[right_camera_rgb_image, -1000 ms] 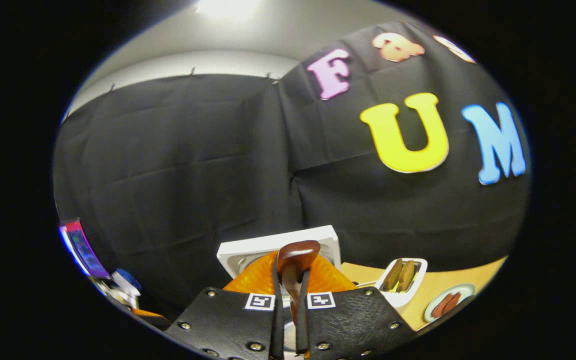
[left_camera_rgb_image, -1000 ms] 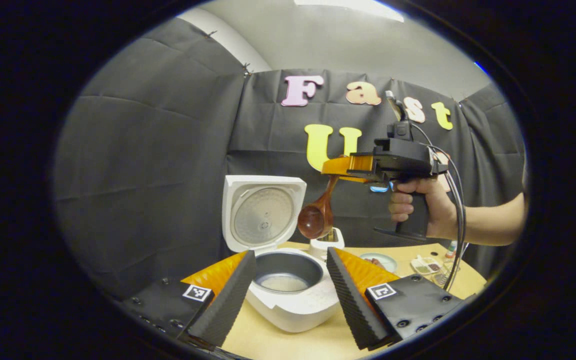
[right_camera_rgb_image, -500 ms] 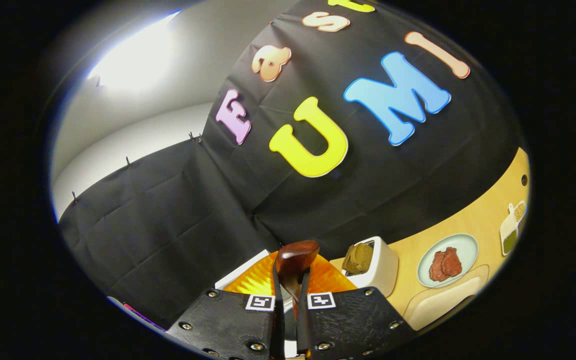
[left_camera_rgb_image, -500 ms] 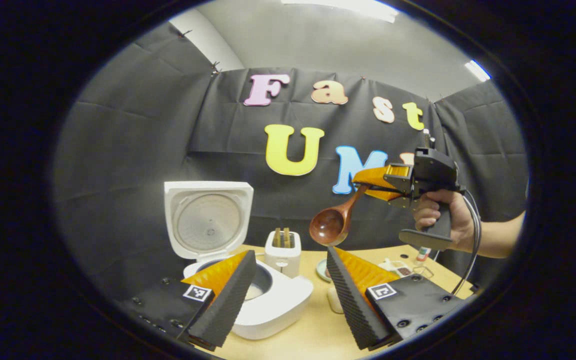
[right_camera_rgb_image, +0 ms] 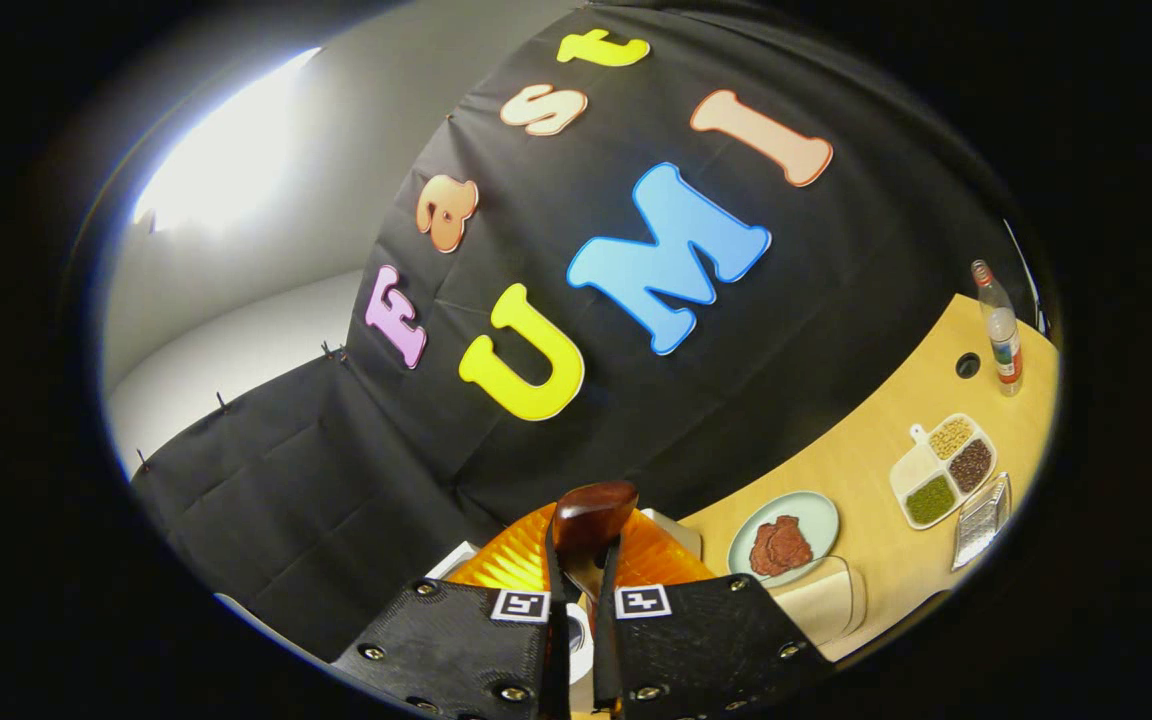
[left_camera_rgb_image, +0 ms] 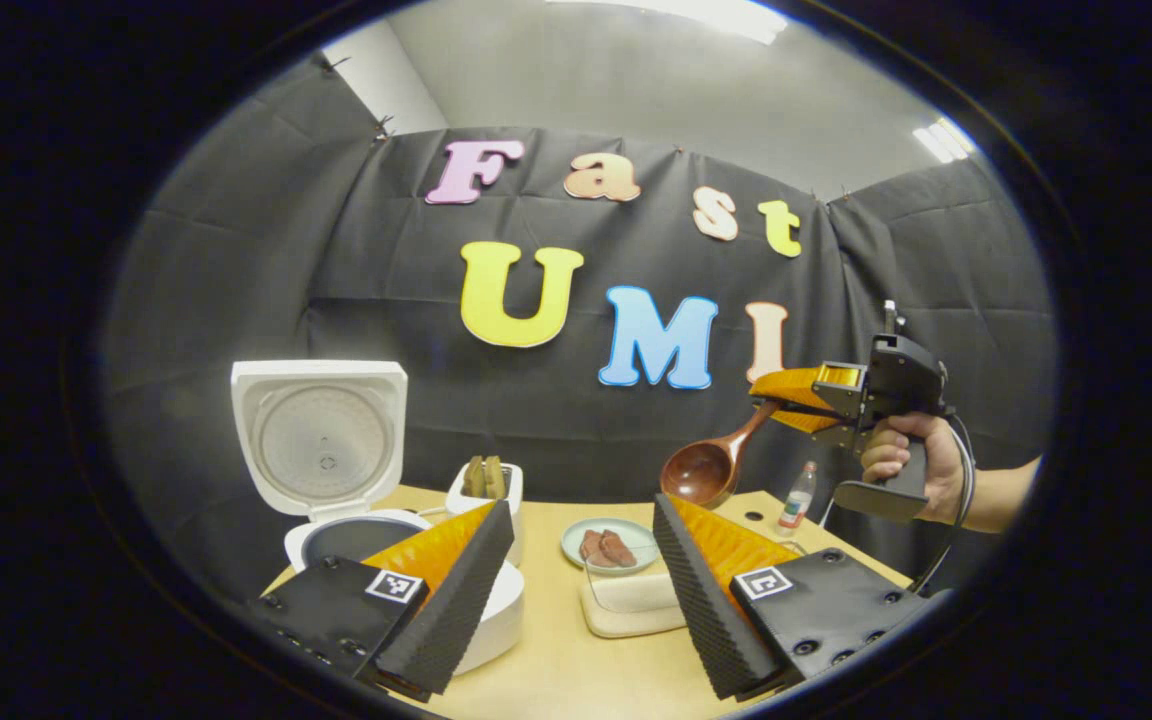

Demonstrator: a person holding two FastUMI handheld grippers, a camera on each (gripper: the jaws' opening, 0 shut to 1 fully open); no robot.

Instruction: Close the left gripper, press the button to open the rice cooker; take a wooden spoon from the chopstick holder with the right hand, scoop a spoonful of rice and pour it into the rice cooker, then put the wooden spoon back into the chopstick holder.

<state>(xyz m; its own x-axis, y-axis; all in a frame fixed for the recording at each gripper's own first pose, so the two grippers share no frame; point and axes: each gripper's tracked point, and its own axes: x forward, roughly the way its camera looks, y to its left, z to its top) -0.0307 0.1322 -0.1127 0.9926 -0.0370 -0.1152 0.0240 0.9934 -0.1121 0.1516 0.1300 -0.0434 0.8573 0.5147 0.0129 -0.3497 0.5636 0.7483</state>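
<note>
The right tool (right_camera_rgb_image: 576, 600) pinches the wooden spoon (left_camera_rgb_image: 711, 465) by its handle, aloft over the surface (left_camera_rgb_image: 556, 670). The left tool (left_camera_rgb_image: 581, 580) is spread wide, empty, near the open rice cooker (left_camera_rgb_image: 321, 450).

Evenly and fairly brightly lit from ceiling panels (left_camera_rgb_image: 706, 12), blown to a white glare patch (right_camera_rgb_image: 226, 160) at upper left in the right gripper view. Sharp at centre, with strong fisheye bending and darkening toward the rims. Soft, faint shadows on the tabletop (left_camera_rgb_image: 576, 670); no motion blur.
</note>
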